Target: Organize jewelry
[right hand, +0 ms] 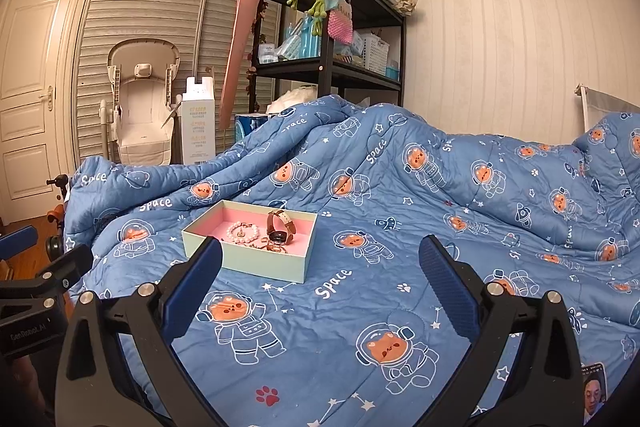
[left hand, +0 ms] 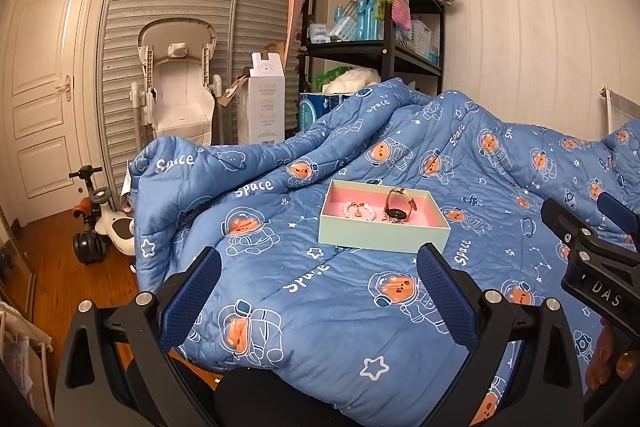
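on the bed, a blue quilt printed with astronaut bears carried a pale green box lined in pink. inside the box lay a pink bead bracelet on the left and a watch with a brown strap on the right, just beside each other. the left tongs hovered short of the box, spread wide and holding nothing. the right tongs were likewise spread apart and empty, with the box ahead and to their left. a black shelf stood behind the bed
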Demonstrator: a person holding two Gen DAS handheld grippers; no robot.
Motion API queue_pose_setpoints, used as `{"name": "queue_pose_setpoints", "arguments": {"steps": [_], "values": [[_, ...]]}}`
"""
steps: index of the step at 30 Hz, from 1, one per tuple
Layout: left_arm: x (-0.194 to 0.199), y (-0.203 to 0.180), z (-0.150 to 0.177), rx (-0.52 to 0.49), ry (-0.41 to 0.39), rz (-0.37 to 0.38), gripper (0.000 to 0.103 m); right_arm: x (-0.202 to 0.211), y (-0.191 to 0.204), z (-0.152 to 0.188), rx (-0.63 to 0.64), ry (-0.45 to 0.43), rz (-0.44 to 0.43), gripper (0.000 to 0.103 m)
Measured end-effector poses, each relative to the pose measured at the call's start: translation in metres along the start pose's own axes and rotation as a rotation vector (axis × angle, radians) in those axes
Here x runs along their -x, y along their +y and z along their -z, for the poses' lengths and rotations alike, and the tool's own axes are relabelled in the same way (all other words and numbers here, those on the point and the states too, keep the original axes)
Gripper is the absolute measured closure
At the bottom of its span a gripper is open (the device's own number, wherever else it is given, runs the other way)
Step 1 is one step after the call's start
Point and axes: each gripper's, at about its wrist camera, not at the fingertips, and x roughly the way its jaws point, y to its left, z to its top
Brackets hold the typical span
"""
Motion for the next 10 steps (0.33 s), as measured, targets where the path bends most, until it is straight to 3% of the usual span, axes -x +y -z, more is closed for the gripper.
{"name": "queue_pose_setpoints", "arguments": {"steps": [10], "values": [[-0.0019, 0.0006, -0.0008, 0.008, 0.01, -0.008, 0.007, -0.0005, 0.0008, 0.0, 0.001, 0.002, -0.002, 0.006]]}}
